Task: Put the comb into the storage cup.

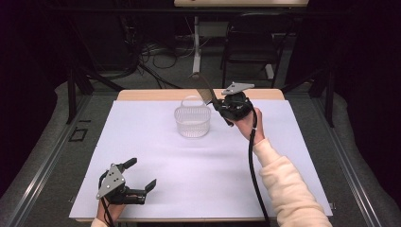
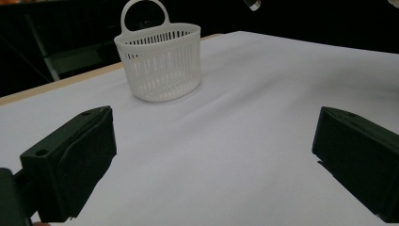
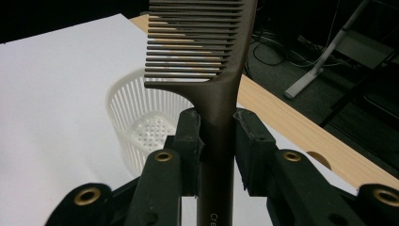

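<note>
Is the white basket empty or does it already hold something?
Empty: the right gripper view shows the basket's bare perforated bottom, and the comb is clamped in the right tool above it.

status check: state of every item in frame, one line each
comb: clamped by its handle in the right gripper, lifted off the table, teeth end beside and above the basket
basket: upright on the white sheet, handle up, nothing visible inside
right gripper: shut on the comb
left gripper: jaws wide apart, nothing between them, low over the white sheet, pointed toward the basket
</note>
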The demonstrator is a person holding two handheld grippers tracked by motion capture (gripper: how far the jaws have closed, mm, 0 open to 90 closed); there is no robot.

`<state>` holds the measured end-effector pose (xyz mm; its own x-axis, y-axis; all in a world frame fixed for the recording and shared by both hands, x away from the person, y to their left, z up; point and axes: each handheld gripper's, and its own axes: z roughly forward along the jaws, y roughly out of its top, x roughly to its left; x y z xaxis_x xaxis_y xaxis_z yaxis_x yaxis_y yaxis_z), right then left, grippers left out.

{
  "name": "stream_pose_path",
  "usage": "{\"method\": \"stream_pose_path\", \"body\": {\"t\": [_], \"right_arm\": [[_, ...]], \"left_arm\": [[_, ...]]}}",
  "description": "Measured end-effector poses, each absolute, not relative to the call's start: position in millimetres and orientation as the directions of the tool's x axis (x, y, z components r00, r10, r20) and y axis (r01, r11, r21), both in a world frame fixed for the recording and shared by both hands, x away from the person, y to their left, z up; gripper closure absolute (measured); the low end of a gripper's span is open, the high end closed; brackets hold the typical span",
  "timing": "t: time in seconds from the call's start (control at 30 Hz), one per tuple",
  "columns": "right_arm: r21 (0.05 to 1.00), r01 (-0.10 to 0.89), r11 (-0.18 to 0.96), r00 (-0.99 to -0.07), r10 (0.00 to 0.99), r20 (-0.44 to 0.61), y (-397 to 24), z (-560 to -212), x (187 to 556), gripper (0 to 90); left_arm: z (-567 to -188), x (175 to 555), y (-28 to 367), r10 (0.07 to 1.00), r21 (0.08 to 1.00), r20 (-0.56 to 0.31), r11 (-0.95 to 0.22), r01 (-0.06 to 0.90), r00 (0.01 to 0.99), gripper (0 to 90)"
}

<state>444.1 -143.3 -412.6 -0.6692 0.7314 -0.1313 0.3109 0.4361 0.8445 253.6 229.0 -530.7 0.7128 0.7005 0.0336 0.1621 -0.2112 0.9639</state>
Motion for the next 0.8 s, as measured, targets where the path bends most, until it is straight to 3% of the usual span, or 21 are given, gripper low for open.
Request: {"method": "stream_pose_path", "body": {"t": [0.8], "right_arm": [[0.863, 0.293, 0.411, -0.662, 0.739, -0.127, -137.1, -409.8, 451.3, 72.4]], "left_arm": [[-530.6, 253.5, 229.1, 0.701, 0.965, 0.033, -0.209, 0.161, 0.712, 0.2]]}}
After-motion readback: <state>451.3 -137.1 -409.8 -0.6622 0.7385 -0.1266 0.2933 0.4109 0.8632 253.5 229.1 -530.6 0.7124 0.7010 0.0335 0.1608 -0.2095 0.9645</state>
